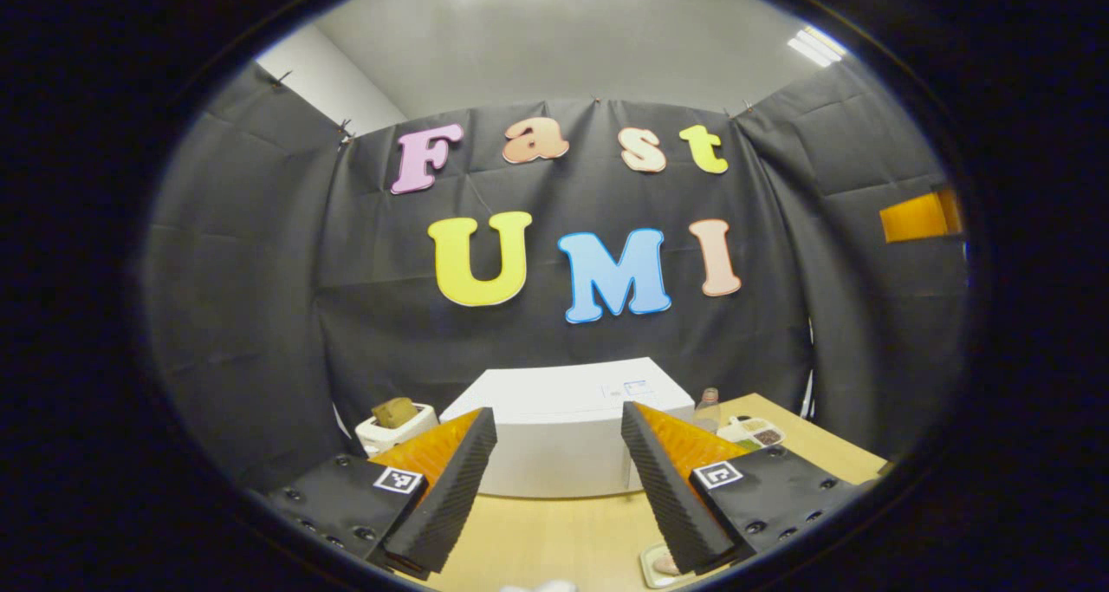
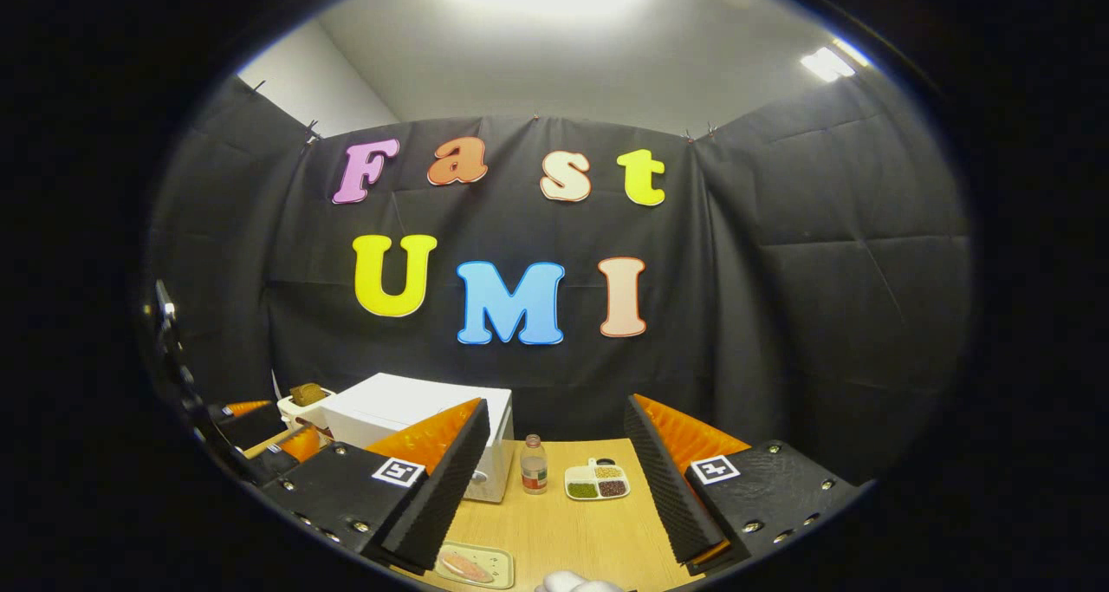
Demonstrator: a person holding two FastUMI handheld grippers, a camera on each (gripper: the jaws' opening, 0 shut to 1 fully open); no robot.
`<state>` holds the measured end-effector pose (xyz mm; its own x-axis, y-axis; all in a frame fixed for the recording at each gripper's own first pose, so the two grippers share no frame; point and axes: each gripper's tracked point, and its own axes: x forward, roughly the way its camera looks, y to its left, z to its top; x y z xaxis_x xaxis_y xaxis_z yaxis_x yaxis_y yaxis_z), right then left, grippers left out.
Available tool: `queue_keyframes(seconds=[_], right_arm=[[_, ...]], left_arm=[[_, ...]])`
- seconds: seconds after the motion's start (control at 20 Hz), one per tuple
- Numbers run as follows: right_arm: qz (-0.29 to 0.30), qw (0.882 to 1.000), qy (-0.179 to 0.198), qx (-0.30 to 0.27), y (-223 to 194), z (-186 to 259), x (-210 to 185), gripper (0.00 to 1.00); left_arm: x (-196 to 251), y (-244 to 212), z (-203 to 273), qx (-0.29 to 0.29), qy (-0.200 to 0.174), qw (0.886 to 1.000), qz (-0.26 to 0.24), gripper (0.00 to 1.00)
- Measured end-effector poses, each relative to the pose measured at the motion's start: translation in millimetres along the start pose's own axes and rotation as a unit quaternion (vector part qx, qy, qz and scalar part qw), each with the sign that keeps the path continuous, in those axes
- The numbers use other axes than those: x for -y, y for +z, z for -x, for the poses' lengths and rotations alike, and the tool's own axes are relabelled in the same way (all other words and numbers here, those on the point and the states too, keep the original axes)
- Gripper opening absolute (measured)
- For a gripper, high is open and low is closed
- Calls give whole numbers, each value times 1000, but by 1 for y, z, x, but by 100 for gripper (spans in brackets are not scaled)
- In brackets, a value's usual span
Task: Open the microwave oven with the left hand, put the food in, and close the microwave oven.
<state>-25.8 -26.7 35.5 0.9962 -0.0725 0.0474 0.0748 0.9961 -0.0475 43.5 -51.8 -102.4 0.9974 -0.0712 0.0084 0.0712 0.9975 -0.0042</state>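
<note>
Both tools gape wide and hold nothing; microwave door shut, food not loaded.
Your left tool [image 1: 554, 488] faces the white microwave [image 1: 563, 440], which sits at the back of the surface [image 1: 554, 531]: rigid box, likely light enough to skid, so pull the door edge gently. Handle not visible. Your right tool [image 2: 554, 497] hangs above the food tray [image 2: 475, 566]: shallow, likely slippery, grip its rim and keep level. Bottle [image 2: 534, 465] and sectioned dish [image 2: 596, 481] stand beside the microwave; toaster [image 1: 394, 423] on the other side.

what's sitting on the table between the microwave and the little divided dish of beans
A small bottle stands between the microwave and the divided dish, apart from both, as the right gripper view shows.
</note>
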Motion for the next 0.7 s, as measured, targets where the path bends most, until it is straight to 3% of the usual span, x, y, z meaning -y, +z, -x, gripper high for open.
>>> queue_keyframes(seconds=[0.15, 0.25, 0.3, 0.45, 0.55, 0.6, 0.7], right_arm=[[28, 999, -28, -10, 2, 2, 22, 95], [42, 998, -46, -15, 5, 5, 36, 95], [48, 997, -55, -18, 4, 7, 42, 95], [61, 994, -82, -28, 3, 11, 59, 96], [65, 992, -100, -36, -1, 13, 69, 96], [69, 991, -107, -42, -7, 14, 74, 95], [79, 988, -120, -54, -14, 14, 80, 96]], left_arm=[[37, -50, -32, -15, -27, 999, 18, 94], [57, -83, -55, -30, -34, 999, 22, 99], [64, -96, -68, -34, -35, 999, 20, 95], [83, -135, -108, -46, -41, 998, 10, 100], [91, -163, -138, -64, -43, 997, 4, 94], [94, -172, -152, -68, -42, 997, 10, 100], [97, -189, -177, -80, -37, 996, 7, 100]])
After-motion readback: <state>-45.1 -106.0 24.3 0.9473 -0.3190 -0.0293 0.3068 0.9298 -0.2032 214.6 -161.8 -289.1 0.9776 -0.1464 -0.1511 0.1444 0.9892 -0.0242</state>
